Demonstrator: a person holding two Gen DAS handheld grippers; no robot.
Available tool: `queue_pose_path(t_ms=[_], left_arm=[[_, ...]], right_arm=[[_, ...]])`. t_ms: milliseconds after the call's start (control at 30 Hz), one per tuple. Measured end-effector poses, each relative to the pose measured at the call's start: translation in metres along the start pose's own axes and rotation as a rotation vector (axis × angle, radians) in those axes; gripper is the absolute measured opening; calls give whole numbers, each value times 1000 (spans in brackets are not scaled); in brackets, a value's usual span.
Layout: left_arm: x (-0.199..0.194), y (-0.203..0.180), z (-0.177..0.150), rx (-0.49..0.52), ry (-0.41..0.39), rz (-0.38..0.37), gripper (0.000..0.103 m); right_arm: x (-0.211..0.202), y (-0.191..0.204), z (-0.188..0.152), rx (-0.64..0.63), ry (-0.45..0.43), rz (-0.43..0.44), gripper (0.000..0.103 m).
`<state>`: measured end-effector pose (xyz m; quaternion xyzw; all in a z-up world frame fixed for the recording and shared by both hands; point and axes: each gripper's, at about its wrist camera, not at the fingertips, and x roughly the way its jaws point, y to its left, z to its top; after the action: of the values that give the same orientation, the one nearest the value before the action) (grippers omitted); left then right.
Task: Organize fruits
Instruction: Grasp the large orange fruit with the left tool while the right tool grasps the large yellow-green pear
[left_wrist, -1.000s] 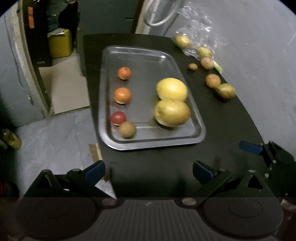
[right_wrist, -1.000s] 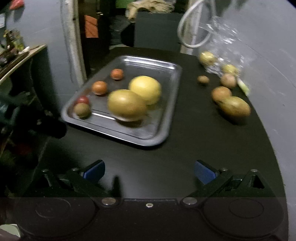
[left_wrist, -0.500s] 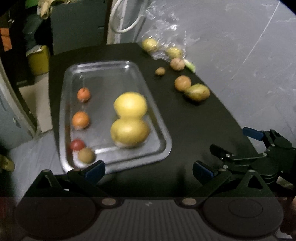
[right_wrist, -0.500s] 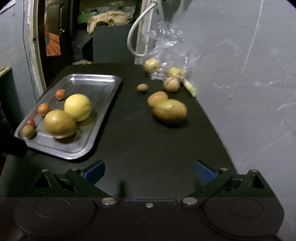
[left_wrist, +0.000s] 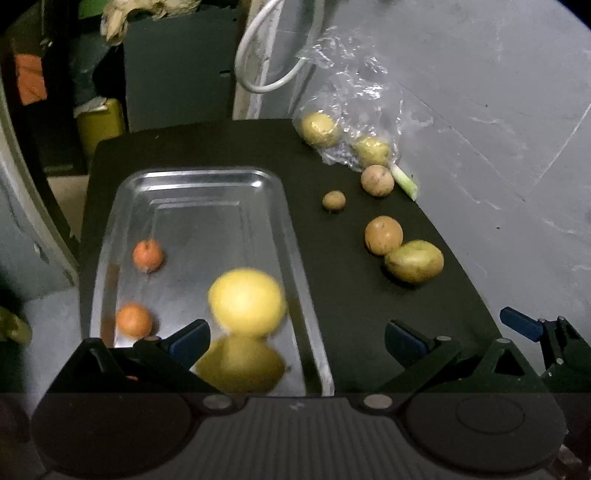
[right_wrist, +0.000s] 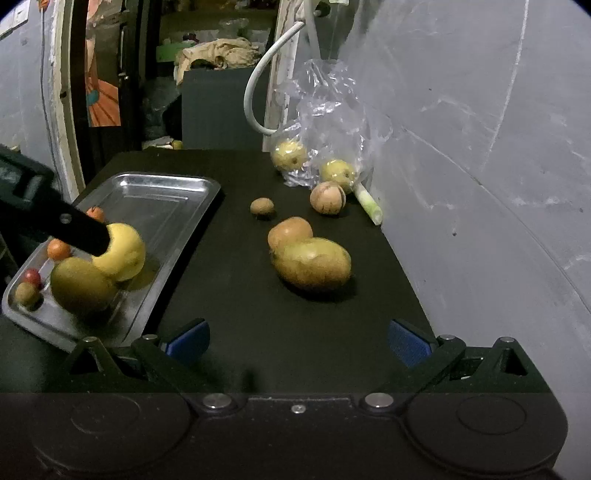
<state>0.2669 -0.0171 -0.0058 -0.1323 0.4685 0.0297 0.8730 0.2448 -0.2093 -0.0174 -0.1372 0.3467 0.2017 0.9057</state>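
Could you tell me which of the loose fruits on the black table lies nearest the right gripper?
The large yellow-green mango, touching the rounder orange-brown fruit behind it; the other loose fruits lie farther back, towards the plastic bag.

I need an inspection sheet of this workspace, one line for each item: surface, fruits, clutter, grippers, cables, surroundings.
Surface: black table, bare in front.
Job's things: metal tray at left holds two large yellow fruits and four small ones; mango, round fruit touching it, and two smaller fruits loose on the table.
Clutter: plastic bag with two fruits; green stalk.
Grippers: left gripper open over the tray; right gripper open, empty.
Cables: white cable hangs behind the table.
Surroundings: grey wall at right.
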Motion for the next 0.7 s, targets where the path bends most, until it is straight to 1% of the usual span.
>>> queue_pose_path(t_ms=[100,233,333,433,500,567,700], left_arm=[[14,-13,14,25,4,3,102],[35,-32,35,86,4,-4,102],[51,-44,48,96,6,-21,102],[70,-55,58,78,23,-37,102],[83,-59,64,59,38,-29,102],[95,-65,70,14,49,7,102],[115,-69,81,-60,73,-5,102]], right_arm=[[14,-3,6,-11,-6,-1,102],[34,-8,12,-11,1,-3,102],[47,-11,15,-13,0,1,102],[60,-13,17,-16,0,11,102],[69,-14,19,-17,-1,16,102],[76,-14,21,-10,-6,22,102],[91,-13,26,-8,-16,33,102]])
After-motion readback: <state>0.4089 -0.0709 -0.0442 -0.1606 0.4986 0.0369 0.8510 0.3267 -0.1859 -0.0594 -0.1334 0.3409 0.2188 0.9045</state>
